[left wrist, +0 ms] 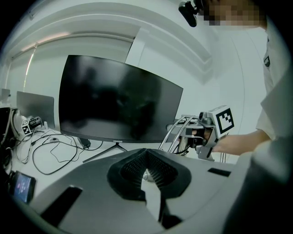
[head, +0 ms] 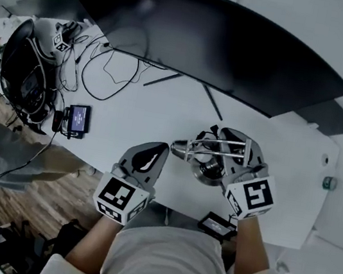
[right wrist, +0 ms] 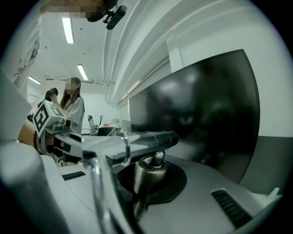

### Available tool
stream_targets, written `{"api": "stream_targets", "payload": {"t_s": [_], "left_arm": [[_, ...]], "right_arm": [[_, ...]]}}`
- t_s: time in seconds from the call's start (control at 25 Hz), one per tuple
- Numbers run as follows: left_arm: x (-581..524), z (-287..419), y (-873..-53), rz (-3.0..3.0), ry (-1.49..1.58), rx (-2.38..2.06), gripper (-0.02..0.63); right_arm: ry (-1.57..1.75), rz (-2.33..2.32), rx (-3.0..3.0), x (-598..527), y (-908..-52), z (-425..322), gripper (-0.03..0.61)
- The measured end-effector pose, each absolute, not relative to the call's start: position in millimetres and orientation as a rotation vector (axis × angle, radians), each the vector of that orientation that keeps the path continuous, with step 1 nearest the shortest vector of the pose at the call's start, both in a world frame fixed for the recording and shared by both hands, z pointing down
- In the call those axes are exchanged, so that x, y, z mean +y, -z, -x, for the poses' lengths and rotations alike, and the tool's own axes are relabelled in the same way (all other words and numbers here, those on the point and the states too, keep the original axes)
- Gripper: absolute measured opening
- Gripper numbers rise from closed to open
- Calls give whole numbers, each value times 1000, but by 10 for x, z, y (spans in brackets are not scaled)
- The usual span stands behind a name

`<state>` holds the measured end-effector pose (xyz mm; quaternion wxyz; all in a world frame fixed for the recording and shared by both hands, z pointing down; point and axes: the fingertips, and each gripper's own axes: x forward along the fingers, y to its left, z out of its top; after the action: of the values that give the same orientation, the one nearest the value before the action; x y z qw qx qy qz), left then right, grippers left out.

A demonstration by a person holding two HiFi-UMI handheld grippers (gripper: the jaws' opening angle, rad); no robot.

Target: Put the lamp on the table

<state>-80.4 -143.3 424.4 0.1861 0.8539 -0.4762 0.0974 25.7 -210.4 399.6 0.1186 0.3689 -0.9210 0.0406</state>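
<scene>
Right claw [head: 221, 149] tight on the lamp [head: 186, 147], left claw [head: 156, 149] closed — white table [head: 163, 109] under curved dark monitor [head: 226, 44], cables [head: 105, 67]

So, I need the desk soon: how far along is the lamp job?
Done: the right claw grips the lamp. In hand: its base is low at the white table, before the monitor; touching or not, I can't tell. Left: setting it down and letting go.
</scene>
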Motion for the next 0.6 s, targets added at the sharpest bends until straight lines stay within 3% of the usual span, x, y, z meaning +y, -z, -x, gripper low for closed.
{"api": "stream_targets", "payload": {"t_s": [0.6], "left_arm": [[-1548,840,-4369,-2386,-302,-1322,2]], "right_arm": [[-115,-1080,-2680,-2313,-4270,-204,31]]}}
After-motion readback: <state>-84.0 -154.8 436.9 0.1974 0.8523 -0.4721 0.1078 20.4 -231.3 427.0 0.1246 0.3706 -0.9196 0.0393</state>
